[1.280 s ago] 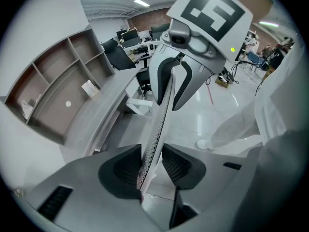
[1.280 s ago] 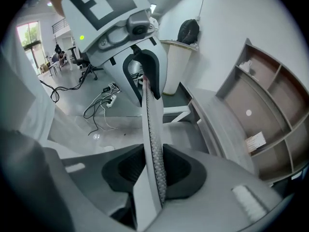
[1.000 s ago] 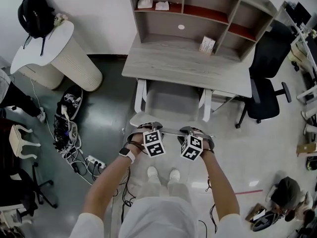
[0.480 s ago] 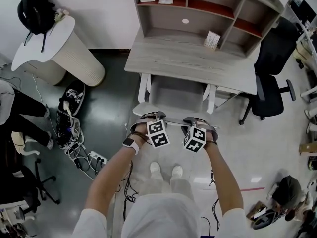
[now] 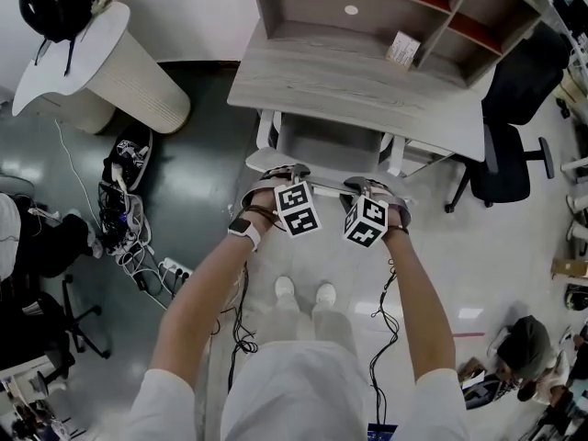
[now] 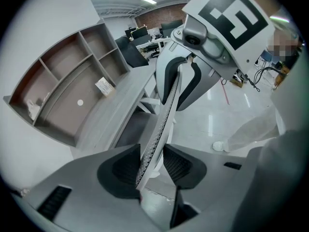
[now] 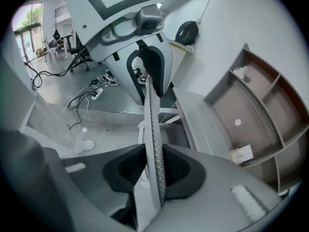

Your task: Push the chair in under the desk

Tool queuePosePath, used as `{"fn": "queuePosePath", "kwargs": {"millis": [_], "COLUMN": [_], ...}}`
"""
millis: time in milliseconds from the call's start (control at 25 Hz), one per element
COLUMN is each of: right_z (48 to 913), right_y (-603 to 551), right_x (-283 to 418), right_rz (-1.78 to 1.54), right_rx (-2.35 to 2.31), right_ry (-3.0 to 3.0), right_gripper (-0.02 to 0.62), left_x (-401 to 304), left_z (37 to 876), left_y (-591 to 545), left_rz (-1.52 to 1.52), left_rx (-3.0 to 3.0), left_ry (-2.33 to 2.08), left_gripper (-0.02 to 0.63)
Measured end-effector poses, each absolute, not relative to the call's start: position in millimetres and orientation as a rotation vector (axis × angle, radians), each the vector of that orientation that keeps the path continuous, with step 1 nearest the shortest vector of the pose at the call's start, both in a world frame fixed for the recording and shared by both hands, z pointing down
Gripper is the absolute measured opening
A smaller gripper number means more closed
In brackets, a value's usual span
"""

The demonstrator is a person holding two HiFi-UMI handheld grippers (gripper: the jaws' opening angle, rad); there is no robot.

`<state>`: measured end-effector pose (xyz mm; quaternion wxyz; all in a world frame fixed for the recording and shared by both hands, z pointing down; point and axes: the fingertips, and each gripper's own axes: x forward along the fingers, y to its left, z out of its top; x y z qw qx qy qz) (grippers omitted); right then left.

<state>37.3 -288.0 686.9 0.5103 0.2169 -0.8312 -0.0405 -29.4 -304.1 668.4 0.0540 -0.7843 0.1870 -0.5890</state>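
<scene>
A: Head view: the chair (image 5: 331, 145) sits half under the desk's (image 5: 349, 81) front edge. And the grip?

B: Left gripper view: the left gripper (image 6: 150, 163) pinches the backrest (image 6: 165, 110) rim, its jaws just eased wider. Right gripper view: the right gripper (image 7: 154, 170) clamps it, just tightened. The person should push evenly.

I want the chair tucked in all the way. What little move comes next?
Probably push the chair a bit further forward: its seat is mostly beneath the desk, but its backrest and armrests stand out in front of it.
</scene>
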Motion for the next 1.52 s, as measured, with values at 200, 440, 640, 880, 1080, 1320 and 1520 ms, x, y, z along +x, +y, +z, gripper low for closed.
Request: {"fn": "queuePosePath", "kwargs": {"millis": [200, 440, 640, 880, 1080, 1320, 1520], "right_z": [687, 690, 692, 693, 692, 691, 674], "right_y": [-317, -350, -371, -394, -401, -398, -388], "right_x": [45, 54, 61, 68, 63, 63, 59], "right_rz": [-0.123, -0.158, -0.183, -0.230, -0.240, -0.290, -0.256], "right_rx": [0.528, 0.550, 0.566, 0.591, 0.602, 0.662, 0.687], "right_ry": [-1.990, -1.960, -1.937, -1.912, -1.906, -1.895, -1.955], "right_gripper": [0.109, 0.110, 0.110, 0.112, 0.112, 0.139, 0.189], "left_x": [-22, -14, -7, -2, -6, -5, -2], "left_z": [668, 670, 670, 670, 670, 669, 658], "left_y": [-331, -362, -383, -404, -412, -408, -395], "left_rz": [-1.775, -1.773, -1.784, -1.784, -1.785, -1.732, -1.607], "left_rx": [-2.376, -2.384, -2.388, -2.380, -2.364, -2.426, -2.500], "left_ry": [0.590, 0.616, 0.628, 0.643, 0.627, 0.730, 0.797], "left_gripper": [0.150, 0.152, 0.153, 0.153, 0.155, 0.167, 0.219]}}
